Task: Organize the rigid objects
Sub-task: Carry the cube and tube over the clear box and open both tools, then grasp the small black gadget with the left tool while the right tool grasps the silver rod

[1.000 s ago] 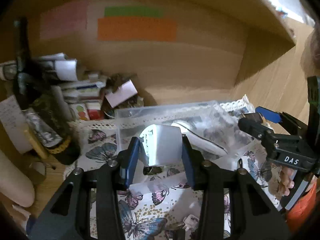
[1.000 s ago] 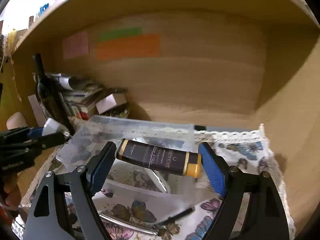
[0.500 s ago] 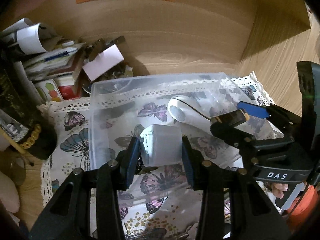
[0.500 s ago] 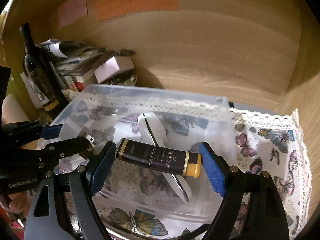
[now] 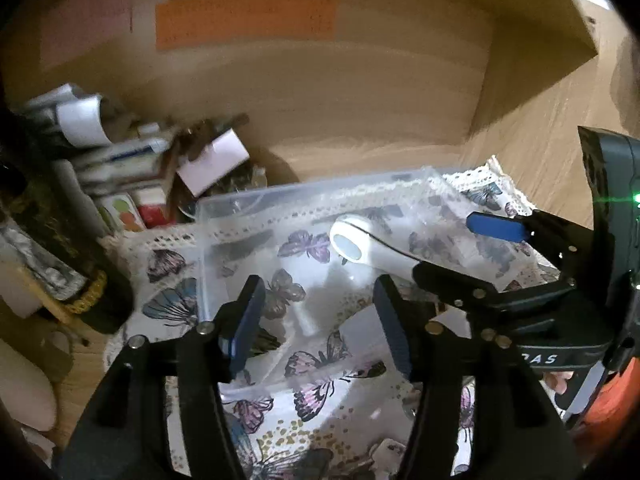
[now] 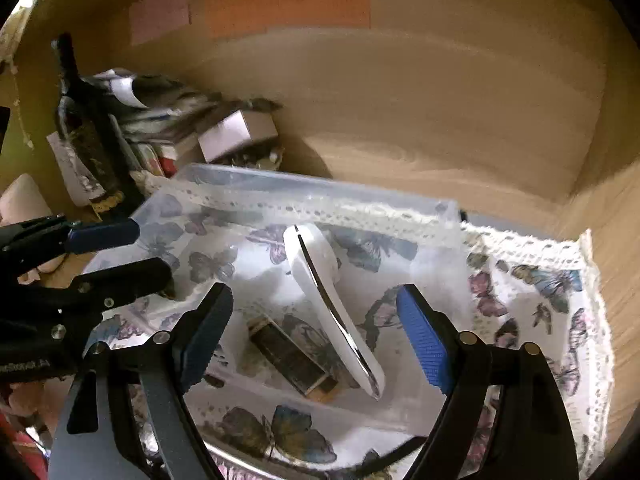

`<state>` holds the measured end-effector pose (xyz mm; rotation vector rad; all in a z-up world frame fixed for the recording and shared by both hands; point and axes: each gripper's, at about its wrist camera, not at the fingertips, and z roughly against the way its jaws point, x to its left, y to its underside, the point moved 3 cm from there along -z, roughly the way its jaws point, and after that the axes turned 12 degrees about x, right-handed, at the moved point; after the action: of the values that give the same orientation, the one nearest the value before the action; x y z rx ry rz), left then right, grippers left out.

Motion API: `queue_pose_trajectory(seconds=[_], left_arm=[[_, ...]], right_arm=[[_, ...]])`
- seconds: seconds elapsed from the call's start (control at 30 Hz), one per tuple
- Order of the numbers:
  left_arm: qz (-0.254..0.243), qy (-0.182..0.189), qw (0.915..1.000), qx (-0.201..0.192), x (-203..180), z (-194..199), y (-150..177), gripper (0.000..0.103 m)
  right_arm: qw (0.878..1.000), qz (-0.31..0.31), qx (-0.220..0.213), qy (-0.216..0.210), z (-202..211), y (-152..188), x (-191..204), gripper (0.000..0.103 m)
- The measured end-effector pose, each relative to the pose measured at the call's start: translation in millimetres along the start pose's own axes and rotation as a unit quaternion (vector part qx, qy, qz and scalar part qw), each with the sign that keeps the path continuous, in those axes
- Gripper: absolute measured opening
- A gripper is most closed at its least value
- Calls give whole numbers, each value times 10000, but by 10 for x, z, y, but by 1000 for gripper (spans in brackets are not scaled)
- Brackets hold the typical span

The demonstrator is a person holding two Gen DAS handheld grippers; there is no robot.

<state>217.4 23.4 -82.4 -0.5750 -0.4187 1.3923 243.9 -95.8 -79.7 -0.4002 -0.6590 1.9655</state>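
Observation:
A clear plastic bin [image 5: 280, 200] [image 6: 312, 188] stands on a butterfly cloth inside a wooden cabinet. In it lie a white handheld device [image 5: 360, 248] [image 6: 332, 304], a dark bottle with a gold cap [image 6: 292, 360] and a white jar [image 5: 316, 304], which is blurred. My left gripper [image 5: 320, 320] is open and empty above the bin's near left part. My right gripper [image 6: 316, 328] is open and empty above the bin, over the bottle. Each gripper shows in the other's view, the right one [image 5: 460, 248] and the left one [image 6: 128, 252].
A dark wine bottle [image 6: 88, 128] and a pile of boxes and papers [image 5: 132, 168] stand left of the bin. The cabinet's back wall bears coloured paper labels [image 5: 244, 20]. The butterfly cloth [image 6: 540, 300] runs to the right wall.
Both grippers opened. The white jar left my left gripper and the dark bottle left my right gripper; both now lie in the bin. The grippers rose a little.

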Motion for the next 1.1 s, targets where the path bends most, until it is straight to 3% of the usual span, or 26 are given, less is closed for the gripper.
queue_pose_trajectory(seconds=[0.23, 0.47, 0.63, 0.8, 0.9, 1.1], left_arm=[[-72, -171, 9991, -374, -4, 374, 160, 71], [-125, -270, 9994, -178, -19, 400, 507, 72], [-149, -210, 9995, 153, -62, 274, 784, 62], [-56, 101, 9988, 467, -111, 168, 999, 57], [-104, 232, 9977, 632, -158, 113, 1119, 56], [-162, 334, 9955, 872, -228, 37, 1328, 56]], right_arm=[[9994, 193, -287, 56, 368, 171, 52, 83], [9992, 298, -225, -106, 456, 443, 89, 83], [9991, 363, 45, -223, 329, 631, 148, 83], [9971, 572, 395, -317, 132, 798, 242, 82], [9936, 777, 664, -485, -4, 866, 305, 72], [9900, 848, 1087, -286, -294, 900, 303, 60]])
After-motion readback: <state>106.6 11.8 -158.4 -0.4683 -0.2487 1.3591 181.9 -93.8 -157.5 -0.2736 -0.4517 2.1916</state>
